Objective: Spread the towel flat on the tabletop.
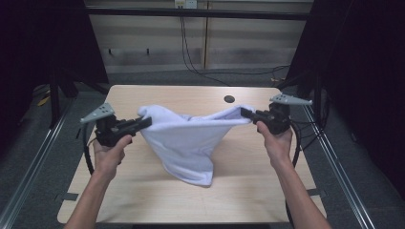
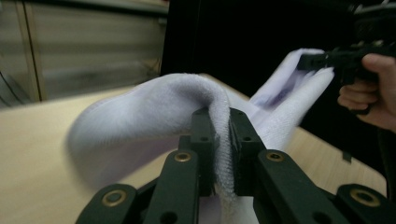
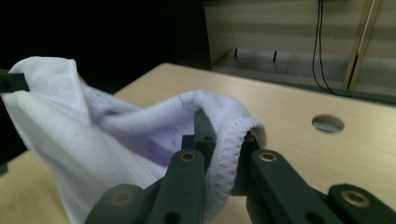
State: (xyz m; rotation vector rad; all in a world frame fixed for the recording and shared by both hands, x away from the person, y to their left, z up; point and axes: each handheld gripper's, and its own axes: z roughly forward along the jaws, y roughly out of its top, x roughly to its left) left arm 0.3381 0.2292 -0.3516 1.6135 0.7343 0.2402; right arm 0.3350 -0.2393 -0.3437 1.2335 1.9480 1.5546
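A white towel (image 1: 186,138) hangs stretched between both grippers above the wooden table (image 1: 143,191), its lowest fold sagging toward the tabletop. My left gripper (image 1: 147,122) is shut on the towel's left edge; in the left gripper view the cloth (image 2: 154,112) is pinched between the jaws of that gripper (image 2: 222,135). My right gripper (image 1: 245,113) is shut on the towel's right edge, and in the right gripper view the hemmed edge (image 3: 229,135) is squeezed between the jaws of that gripper (image 3: 225,140). The other hand's gripper (image 2: 327,60) shows far off, holding the opposite corner.
A round cable hole (image 1: 229,99) sits in the table near its far edge. Metal rails (image 1: 33,162) run along both sides of the table, and black cables (image 1: 191,57) hang down the back wall.
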